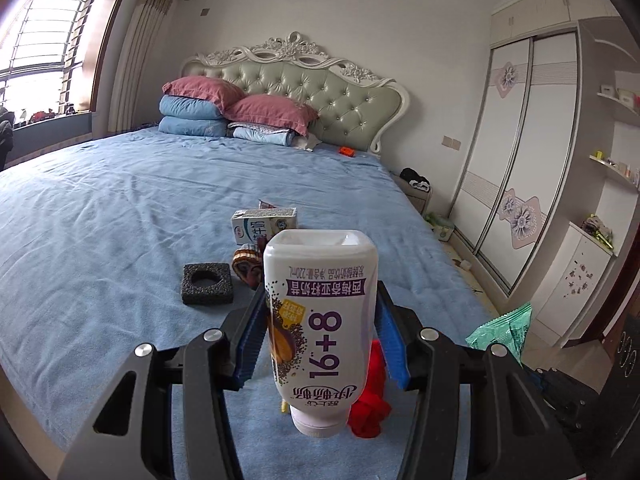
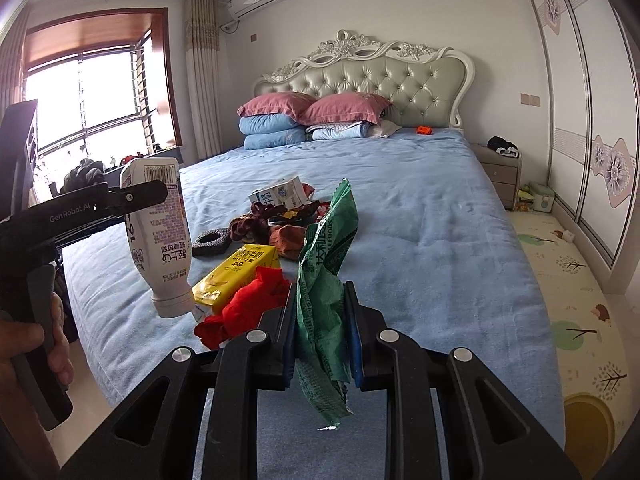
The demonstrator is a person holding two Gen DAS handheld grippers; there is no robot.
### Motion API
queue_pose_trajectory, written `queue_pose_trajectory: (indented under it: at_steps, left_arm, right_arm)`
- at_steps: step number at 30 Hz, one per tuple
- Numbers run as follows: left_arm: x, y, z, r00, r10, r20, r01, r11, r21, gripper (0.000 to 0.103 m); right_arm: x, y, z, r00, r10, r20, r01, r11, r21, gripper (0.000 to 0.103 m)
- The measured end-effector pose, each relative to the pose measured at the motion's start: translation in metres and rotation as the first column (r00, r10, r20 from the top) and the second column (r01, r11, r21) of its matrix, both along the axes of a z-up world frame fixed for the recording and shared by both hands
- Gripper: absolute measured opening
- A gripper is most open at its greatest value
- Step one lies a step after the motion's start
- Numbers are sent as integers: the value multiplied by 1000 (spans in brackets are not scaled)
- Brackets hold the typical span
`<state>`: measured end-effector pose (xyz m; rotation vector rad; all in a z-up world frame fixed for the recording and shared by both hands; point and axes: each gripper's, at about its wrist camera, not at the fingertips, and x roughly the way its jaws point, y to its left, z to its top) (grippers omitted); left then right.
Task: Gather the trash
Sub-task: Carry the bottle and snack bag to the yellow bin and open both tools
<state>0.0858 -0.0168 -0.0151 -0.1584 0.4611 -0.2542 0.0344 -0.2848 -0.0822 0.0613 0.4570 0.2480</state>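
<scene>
My left gripper (image 1: pixel 320 320) is shut on a white yogurt bottle (image 1: pixel 320 312) with a purple label, held upside down above the blue bed (image 1: pixel 120 220); it also shows in the right wrist view (image 2: pixel 158 232). My right gripper (image 2: pixel 320 320) is shut on a crumpled green snack wrapper (image 2: pixel 326 264), whose end shows in the left wrist view (image 1: pixel 504 330). On the bed lie a white milk carton (image 2: pixel 280 196), a yellow drink carton (image 2: pixel 236 276), a black foam square (image 2: pixel 211 242), a red cloth (image 2: pixel 248 306) and brown socks (image 2: pixel 256 226).
Pillows (image 2: pixel 308 120) are stacked at the padded headboard (image 2: pixel 400 84). A nightstand (image 2: pixel 500 176) and a sliding wardrobe (image 2: pixel 580 120) stand to the right. A patterned play mat (image 2: pixel 568 300) covers the floor beside the bed. A window (image 2: pixel 92 100) is at left.
</scene>
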Motion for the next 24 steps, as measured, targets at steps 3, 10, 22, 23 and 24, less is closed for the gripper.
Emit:
queue_pose_trajectory:
  at_steps: [3,10,22,23,24]
  left_arm:
    - [-1,-24,9,998,-59,14,59,998,-10,51]
    - [4,-99,6,979,-205,-3,205,979,4,51]
    - [-4,-272,-23,848,-523,-91,526,850,15,51]
    - [-5,-287,-27,833,-544,-101,548,837,14,51]
    - [-7,-302,-31,817,-565,-113,570,822,13,51]
  right_arm:
    - [-5,-17,4,999,-33,10,33,999,8,21]
    - [-21,-72,8,988,-150,27,149,989,16,21]
    - [-73,-210,-12,903,-429,-3,428,903,43,21]
    - [-80,-222,-16,892,-452,-10,452,891,43,21]
    - [-87,-235,-21,879,-476,-18,476,878,43,21]
